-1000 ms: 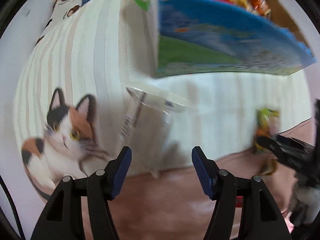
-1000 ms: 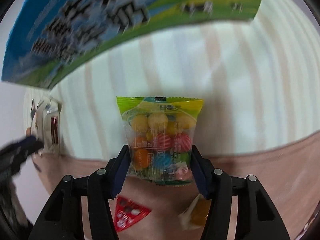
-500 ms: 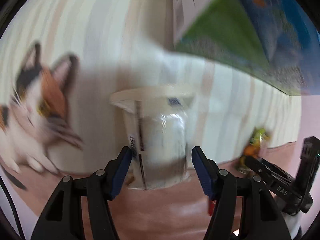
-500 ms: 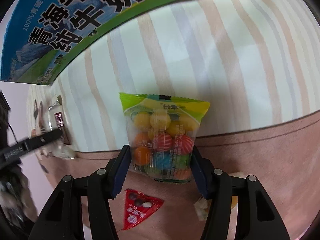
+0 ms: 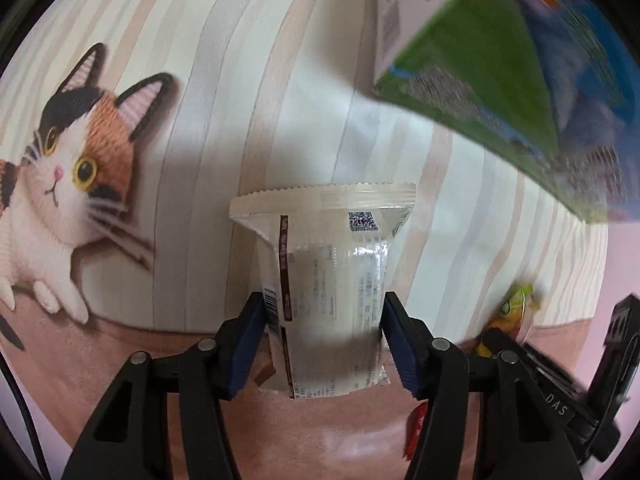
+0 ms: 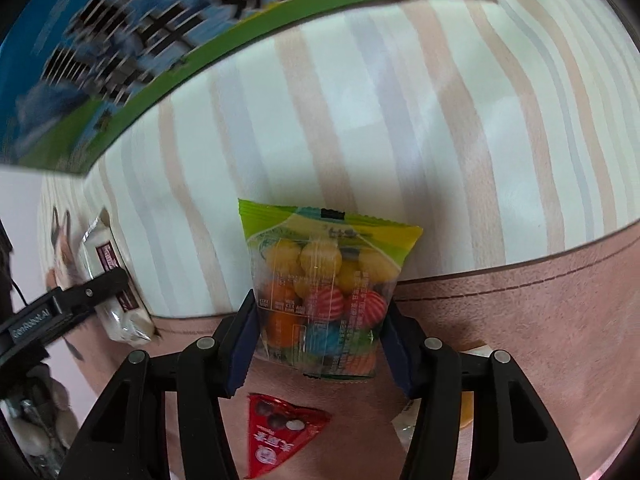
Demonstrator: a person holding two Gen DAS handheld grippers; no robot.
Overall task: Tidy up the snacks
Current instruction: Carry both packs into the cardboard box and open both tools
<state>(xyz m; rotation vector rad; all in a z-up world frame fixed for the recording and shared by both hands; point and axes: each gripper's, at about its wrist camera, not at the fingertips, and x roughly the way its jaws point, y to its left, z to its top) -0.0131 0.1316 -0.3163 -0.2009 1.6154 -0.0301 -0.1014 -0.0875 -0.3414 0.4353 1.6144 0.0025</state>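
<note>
Striped mat with a cat print, beside a blue-green carton. Left view: my left claw has just been closing, pads on a clear packet. Right view: my right claw, also just closing, grips a candy bag; red triangular packet lies below.

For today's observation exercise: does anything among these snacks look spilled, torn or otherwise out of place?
Nothing looks spilled or torn. The clear packet and candy bag look sealed; a red triangular packet lies loose on the pink cloth.

Two close downward wrist views, shared striped mat
</note>
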